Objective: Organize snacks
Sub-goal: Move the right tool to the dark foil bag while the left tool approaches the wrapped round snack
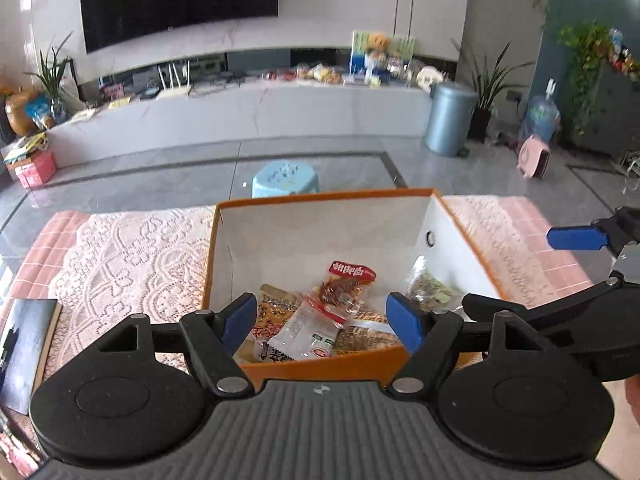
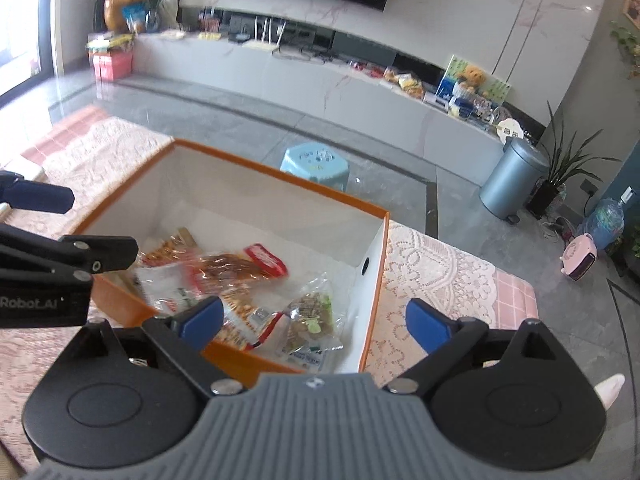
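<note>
Support: table covered by a pink checked cloth point(image 1: 560, 276) with a pale lace overlay point(image 1: 132, 256) on top. Directly on the lace, centre: open orange cardboard box with white interior point(image 1: 320, 240). Near left edge: dark flat book point(image 1: 28, 344).

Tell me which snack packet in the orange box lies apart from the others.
The clear packet of greenish-brown pieces, against the box's right wall by the round hole; the red and orange packets overlap in a pile.
</note>
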Demonstrator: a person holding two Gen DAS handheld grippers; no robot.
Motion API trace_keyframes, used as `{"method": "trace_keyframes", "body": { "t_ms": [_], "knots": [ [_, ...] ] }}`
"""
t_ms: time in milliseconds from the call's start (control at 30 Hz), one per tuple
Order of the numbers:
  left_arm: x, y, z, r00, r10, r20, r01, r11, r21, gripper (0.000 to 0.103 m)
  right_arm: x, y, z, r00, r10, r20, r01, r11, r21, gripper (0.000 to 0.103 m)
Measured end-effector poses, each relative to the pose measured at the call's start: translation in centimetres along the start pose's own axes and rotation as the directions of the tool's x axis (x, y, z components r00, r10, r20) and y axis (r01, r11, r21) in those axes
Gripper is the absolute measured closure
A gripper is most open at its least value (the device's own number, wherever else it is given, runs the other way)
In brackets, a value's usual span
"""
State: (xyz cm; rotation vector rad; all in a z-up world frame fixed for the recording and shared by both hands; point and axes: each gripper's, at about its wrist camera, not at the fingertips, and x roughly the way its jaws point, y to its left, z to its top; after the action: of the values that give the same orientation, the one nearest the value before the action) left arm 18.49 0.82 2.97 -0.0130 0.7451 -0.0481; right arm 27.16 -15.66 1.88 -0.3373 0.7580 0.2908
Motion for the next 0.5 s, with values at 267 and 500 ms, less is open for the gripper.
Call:
{"method": "trace_keyframes", "body": {
  "t_ms": [267,500],
  "knots": [
    [-5.5,-0.9,-2.1,0.992,-0.064,0.105,0.063,0.998,0.009,0.016,-7.3,0.2,-3.4,0.99,0.018,0.139,-0.026,0.998,0.054,0.006],
    [-7.1,-0.4,-5.5,0.985,-0.113,0.127,0.114,0.994,0.0,0.016,-11.3,2.1,-8.5,0.972,0.016,0.235,-0.039,0.995,0.094,0.004]
  ]
}}
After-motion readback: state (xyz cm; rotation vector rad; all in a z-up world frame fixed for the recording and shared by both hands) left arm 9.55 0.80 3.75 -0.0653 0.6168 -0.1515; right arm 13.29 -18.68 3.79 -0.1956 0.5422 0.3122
